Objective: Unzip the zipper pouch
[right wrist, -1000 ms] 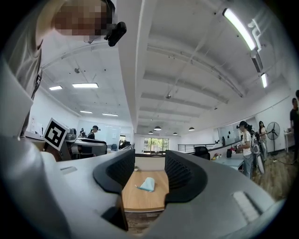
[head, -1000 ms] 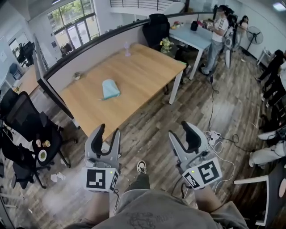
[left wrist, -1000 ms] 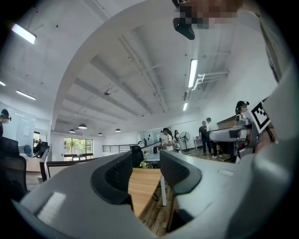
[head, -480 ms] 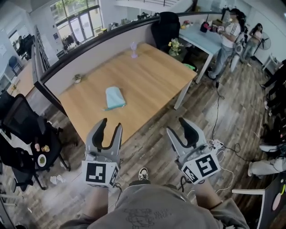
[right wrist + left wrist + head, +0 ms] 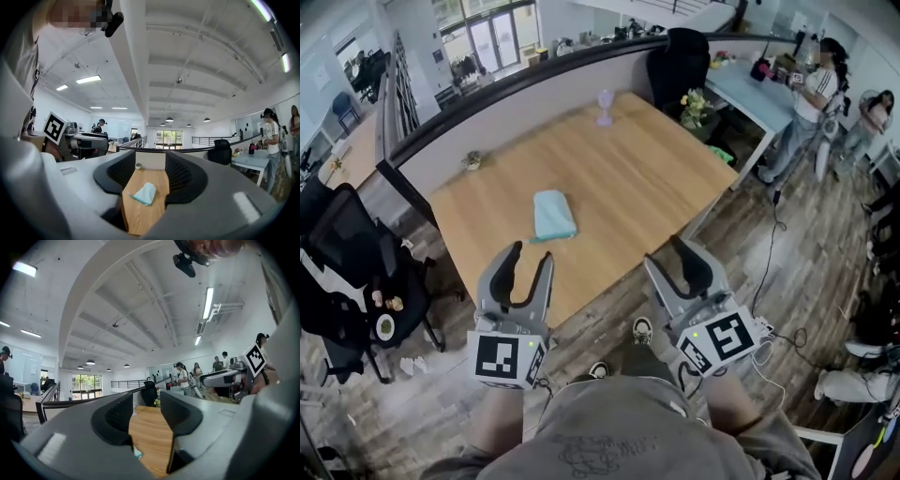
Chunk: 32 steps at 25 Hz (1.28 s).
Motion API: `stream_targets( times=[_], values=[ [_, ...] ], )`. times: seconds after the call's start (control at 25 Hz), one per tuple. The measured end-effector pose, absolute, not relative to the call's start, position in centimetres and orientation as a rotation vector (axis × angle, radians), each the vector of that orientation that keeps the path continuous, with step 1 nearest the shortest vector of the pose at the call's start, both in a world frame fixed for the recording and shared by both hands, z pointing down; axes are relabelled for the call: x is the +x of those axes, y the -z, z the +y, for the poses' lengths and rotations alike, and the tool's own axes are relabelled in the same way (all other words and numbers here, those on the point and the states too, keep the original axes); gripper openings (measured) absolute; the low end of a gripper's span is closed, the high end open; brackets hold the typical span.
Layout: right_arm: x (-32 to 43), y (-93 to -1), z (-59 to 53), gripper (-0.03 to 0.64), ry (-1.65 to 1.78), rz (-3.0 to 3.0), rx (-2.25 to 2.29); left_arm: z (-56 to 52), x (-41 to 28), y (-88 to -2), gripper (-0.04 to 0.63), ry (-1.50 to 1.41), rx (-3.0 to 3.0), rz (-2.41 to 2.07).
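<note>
Wooden table point(image 5: 649, 178): pouch point(image 5: 553, 215) at centre, glass point(image 5: 604, 104) at far edge, chair point(image 5: 342, 246) left. Left gripper point(image 5: 530, 254), right gripper point(image 5: 667, 254) at near edge, jaws apart, empty.

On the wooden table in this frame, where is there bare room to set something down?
Most of the wooden table is bare: the wide stretch from the teal pouch rightward to the far-right corner, and the strip between the pouch and the near edge. Only the side along the partition holds anything: a stemmed glass and a small object, far apart.
</note>
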State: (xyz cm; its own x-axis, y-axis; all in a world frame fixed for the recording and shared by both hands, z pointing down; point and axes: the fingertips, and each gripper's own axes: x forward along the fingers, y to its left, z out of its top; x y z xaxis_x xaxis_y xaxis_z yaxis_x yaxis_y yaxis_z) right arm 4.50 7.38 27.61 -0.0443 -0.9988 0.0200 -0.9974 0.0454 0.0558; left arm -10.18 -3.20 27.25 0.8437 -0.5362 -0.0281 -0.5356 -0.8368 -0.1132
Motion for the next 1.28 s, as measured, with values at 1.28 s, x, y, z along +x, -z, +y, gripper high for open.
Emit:
stream_targets(
  times=[1.28],
  values=[
    [19.1,-34.2,-20.5,0.183,-0.123,-2.746,1.266,-19.5,1.3,-31.6,0.166,0.319,-2.616,1.682]
  ],
)
